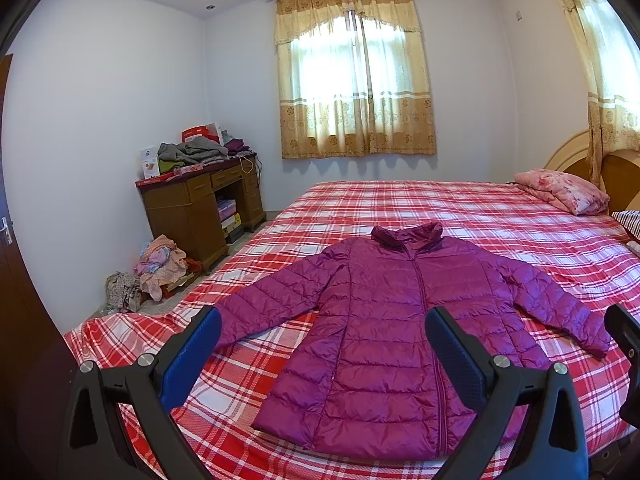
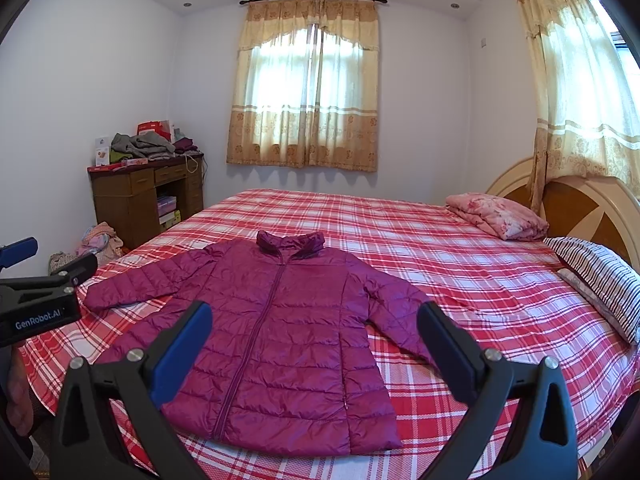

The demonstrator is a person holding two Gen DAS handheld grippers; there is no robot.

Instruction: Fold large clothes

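Note:
A magenta quilted puffer jacket (image 1: 380,320) (image 2: 280,328) lies flat and zipped on the red plaid bed, collar pointing away, both sleeves spread outwards. My left gripper (image 1: 322,344) hovers above the near edge of the bed, open wide, nothing between its blue-padded fingers. My right gripper (image 2: 314,340) hangs likewise above the jacket's hem, open and empty. In the right wrist view the left gripper (image 2: 44,264) shows at the left edge, beside the jacket's left sleeve. A finger of the right gripper pokes into the left wrist view's right edge.
The bed (image 2: 460,280) fills most of the room, with a folded pink quilt (image 2: 496,216) and a striped pillow (image 2: 600,276) by the headboard. A wooden desk (image 1: 200,208) piled with clothes stands at the left wall, more clothes on the floor (image 1: 160,268).

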